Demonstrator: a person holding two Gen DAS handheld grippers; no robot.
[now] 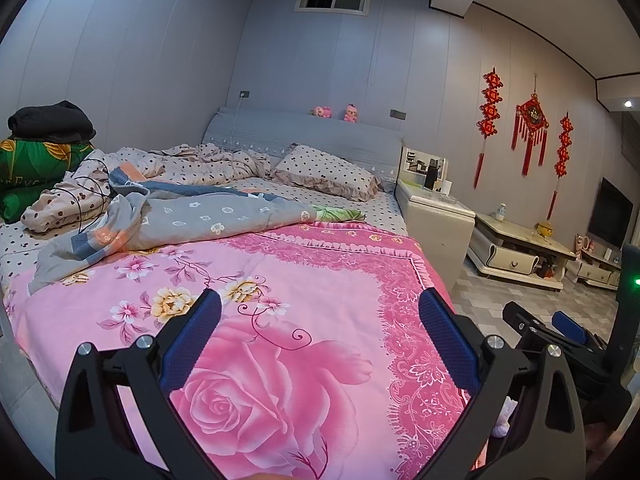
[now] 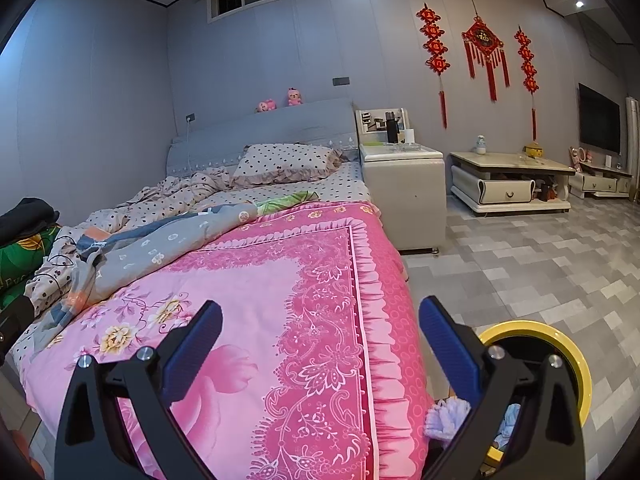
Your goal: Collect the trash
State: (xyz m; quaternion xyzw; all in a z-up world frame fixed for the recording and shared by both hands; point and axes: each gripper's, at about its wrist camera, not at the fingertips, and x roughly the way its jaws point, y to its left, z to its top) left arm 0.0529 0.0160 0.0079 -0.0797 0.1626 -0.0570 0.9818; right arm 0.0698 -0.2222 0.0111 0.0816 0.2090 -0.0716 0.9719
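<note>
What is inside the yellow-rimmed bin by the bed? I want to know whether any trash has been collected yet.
The yellow-rimmed round bin sits on the floor beside the bed. Pale bluish crumpled material shows inside; the right hand-held gripper, open and empty, hides the rest.

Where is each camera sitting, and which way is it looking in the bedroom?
Left wrist: sits on the left claw, open over the foot of the pink bed cover, facing the headboard; the right claw shows at its right edge.
Right wrist: sits on the right claw, open by the bed's right edge, above a yellow-rimmed bin on the floor.
Both see the pillow, bedside cabinet and red wall knots.
</note>
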